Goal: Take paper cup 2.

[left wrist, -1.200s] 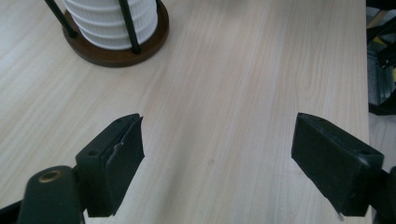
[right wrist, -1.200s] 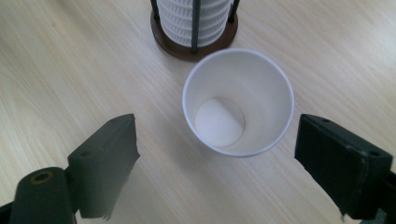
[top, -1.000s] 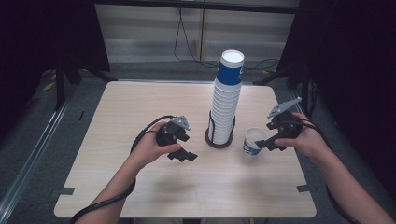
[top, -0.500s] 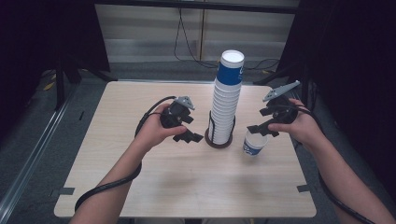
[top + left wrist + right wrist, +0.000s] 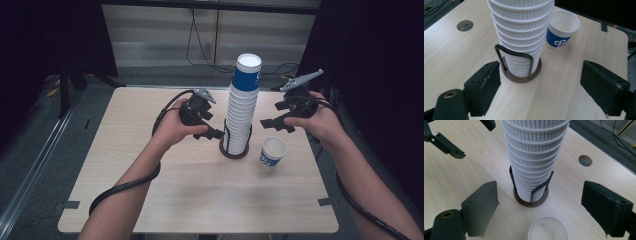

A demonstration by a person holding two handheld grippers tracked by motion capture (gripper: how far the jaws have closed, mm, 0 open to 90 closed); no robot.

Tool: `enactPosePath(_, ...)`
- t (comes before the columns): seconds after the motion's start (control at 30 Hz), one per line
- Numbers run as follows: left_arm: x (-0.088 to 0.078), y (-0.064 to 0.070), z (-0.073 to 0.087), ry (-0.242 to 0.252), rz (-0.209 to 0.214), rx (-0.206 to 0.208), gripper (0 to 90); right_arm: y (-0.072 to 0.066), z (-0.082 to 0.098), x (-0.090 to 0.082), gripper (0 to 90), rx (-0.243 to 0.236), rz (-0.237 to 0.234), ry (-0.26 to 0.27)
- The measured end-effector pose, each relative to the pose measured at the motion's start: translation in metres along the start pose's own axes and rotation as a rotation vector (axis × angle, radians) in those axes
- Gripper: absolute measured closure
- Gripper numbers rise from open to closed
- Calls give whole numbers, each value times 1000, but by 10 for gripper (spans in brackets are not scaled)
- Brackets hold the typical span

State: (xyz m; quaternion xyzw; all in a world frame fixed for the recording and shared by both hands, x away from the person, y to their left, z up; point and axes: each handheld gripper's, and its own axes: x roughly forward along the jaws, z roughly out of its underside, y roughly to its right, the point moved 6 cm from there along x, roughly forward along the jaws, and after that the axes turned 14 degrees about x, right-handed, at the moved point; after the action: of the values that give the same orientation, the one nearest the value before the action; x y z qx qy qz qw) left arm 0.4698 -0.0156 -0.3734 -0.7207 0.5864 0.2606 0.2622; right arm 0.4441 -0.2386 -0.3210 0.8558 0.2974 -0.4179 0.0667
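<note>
A tall stack of white ribbed paper cups (image 5: 243, 107), its top cup blue-banded, stands in a black wire holder with a round brown base (image 5: 235, 150) at mid-table. One blue-and-white cup (image 5: 273, 151) stands upright and alone, to the right of the base. My left gripper (image 5: 210, 131) hovers left of the stack, open and empty. My right gripper (image 5: 272, 116) hovers right of it, above the lone cup, also open and empty. In the left gripper view the jaws (image 5: 541, 67) stand wide, facing the holder (image 5: 520, 75) and the cup (image 5: 562, 28). In the right gripper view the jaws (image 5: 540, 187) face the stack (image 5: 534, 157).
The light wooden table (image 5: 150, 200) has a cable hole (image 5: 465, 25) near its far side, the same hole (image 5: 585, 160) showing in the right gripper view. Cables trail from both grippers. Dark floor and a metal rail lie to the left of the table.
Both hands have risen and moved farther up the table, alongside the stack. The right gripper has lifted away from the lone cup, which stays standing on the table.
</note>
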Motion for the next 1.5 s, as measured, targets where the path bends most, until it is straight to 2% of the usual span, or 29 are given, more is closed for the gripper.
enactPosePath(0.13,-3,-4,2,-26,-1,-1,164,-4,-9,0,133,0,-2,3)
enactPosePath(0.17,-4,-5,2,-29,-5,7,165,-5,-12,0,133,-1,-4,6)
enactPosePath(0.23,-4,-6,1,-26,-7,-2,164,-7,-19,-2,133,1,-7,15)
enactPosePath(0.27,-5,-8,1,-32,-1,14,164,-9,-23,-3,133,-1,-5,22)
enactPosePath(0.3,-4,-8,-1,-21,-8,1,165,-10,-27,-4,133,-1,-6,27)
enactPosePath(0.37,-4,-10,-4,-23,-18,17,165,-13,-35,-5,133,-4,-2,38)
enactPosePath(0.47,-4,-10,-11,-23,-29,18,165,-18,-46,-6,133,-8,-10,51)
enactPosePath(0.53,-4,-9,-13,-16,-14,20,165,-18,-51,-6,133,-3,-6,55)
enactPosePath(0.63,-2,-9,-15,-15,-20,20,170,-19,-58,-6,133,-10,-13,64)
enactPosePath(0.9,2,-14,-21,-15,-19,26,170,-23,-73,-6,128,7,-43,103)
enactPosePath(0.97,2,-15,-23,-15,-17,27,170,-21,-77,-5,128,3,-26,111)
enactPosePath(1.07,2,-16,-28,-12,-19,34,170,-25,-82,-2,128,9,-39,118)
enactPosePath(1.23,4,-18,-33,2,-15,26,168,-28,-87,3,134,12,-33,131)
enactPosePath(1.37,4,-18,-36,5,-17,36,167,-28,-89,6,198,16,-7,143)
enactPosePath(1.5,3,-18,-40,7,-19,38,166,-27,-89,6,205,24,-9,158)
